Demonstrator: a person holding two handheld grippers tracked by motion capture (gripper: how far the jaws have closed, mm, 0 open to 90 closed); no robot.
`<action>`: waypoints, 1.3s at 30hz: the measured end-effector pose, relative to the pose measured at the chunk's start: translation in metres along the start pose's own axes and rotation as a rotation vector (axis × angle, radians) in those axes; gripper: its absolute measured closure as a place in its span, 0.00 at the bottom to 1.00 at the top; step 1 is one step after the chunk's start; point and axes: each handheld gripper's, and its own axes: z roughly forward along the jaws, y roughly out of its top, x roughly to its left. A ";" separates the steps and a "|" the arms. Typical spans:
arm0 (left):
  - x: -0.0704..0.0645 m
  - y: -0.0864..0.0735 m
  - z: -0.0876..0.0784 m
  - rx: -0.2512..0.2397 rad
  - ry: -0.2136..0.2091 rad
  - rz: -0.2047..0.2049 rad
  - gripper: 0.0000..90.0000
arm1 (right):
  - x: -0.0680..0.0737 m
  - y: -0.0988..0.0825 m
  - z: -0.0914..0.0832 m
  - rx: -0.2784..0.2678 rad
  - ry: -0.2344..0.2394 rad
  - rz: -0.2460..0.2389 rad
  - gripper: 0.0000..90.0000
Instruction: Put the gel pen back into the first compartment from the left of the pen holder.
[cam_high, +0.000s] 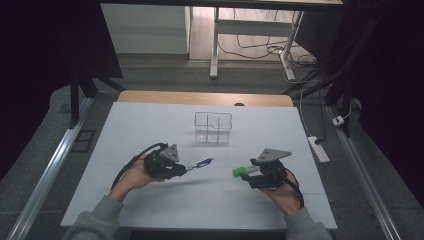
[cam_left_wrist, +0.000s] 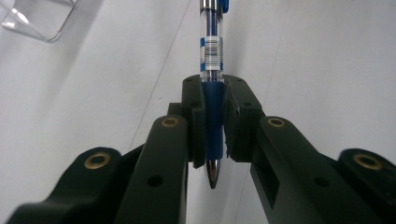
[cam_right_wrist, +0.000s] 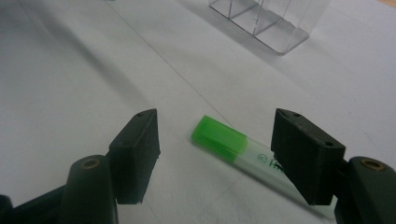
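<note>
A blue ballpoint pen (cam_high: 202, 163) sticks out of my left gripper (cam_high: 186, 169), left of the table's middle. In the left gripper view the jaws of this gripper (cam_left_wrist: 214, 116) are shut on the pen's (cam_left_wrist: 211, 46) blue grip, with the metal tip pointing back toward the camera. A highlighter with a green cap (cam_high: 239, 171) lies flat on the white table right of centre. My right gripper (cam_high: 248, 173) is open at it. In the right gripper view the highlighter (cam_right_wrist: 236, 145) lies between the spread jaws of that gripper (cam_right_wrist: 215, 140), and its white body runs under the right-hand jaw.
A clear plastic organizer with compartments (cam_high: 213, 127) stands at the table's far middle; it also shows as a clear box (cam_right_wrist: 266, 23) ahead of the right gripper and a clear corner (cam_left_wrist: 37, 18) at upper left. The white table top (cam_high: 150, 125) ends at a wooden far edge.
</note>
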 end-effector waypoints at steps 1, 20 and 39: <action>-0.001 0.001 0.001 0.001 0.001 0.003 0.88 | 0.001 0.000 0.001 -0.004 0.005 0.000 0.36; -0.011 0.013 0.015 0.025 -0.008 0.039 0.88 | 0.017 0.012 0.013 0.012 0.042 -0.042 0.35; -0.016 0.023 0.023 0.034 -0.018 0.059 0.88 | 0.031 0.022 0.024 0.017 0.069 -0.074 0.35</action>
